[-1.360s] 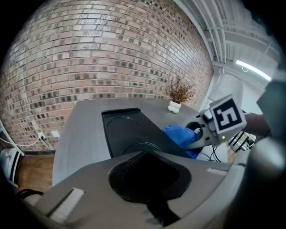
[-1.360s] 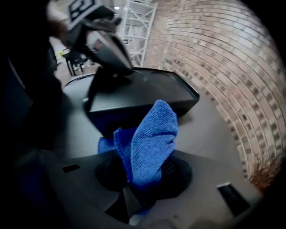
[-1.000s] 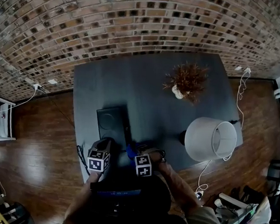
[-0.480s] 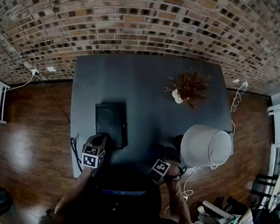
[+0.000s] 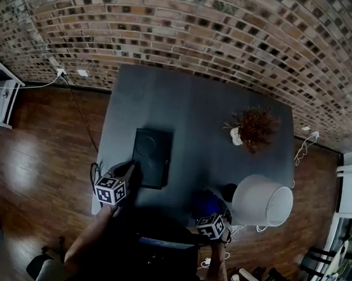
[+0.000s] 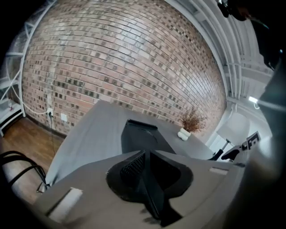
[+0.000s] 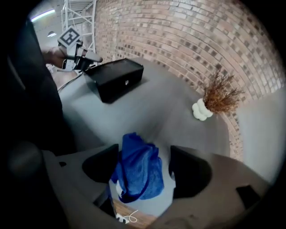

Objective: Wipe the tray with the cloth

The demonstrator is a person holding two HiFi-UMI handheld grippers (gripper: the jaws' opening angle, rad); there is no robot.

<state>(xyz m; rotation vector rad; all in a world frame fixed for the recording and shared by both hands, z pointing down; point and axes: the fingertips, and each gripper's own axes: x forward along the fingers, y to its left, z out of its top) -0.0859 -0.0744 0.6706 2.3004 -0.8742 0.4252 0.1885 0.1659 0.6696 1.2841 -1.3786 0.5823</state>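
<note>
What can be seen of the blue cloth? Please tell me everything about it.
The cloth is deep blue and looks like soft, fuzzy microfibre. It is crumpled into a loose heap with folds, not spread flat. It lies on the grey table, close to its near edge, apart from the black tray. The right tongs have just been opening and now stand wide on either side of it, without pressing it.

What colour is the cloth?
The cloth is blue; it shows best in the right gripper view.
</note>
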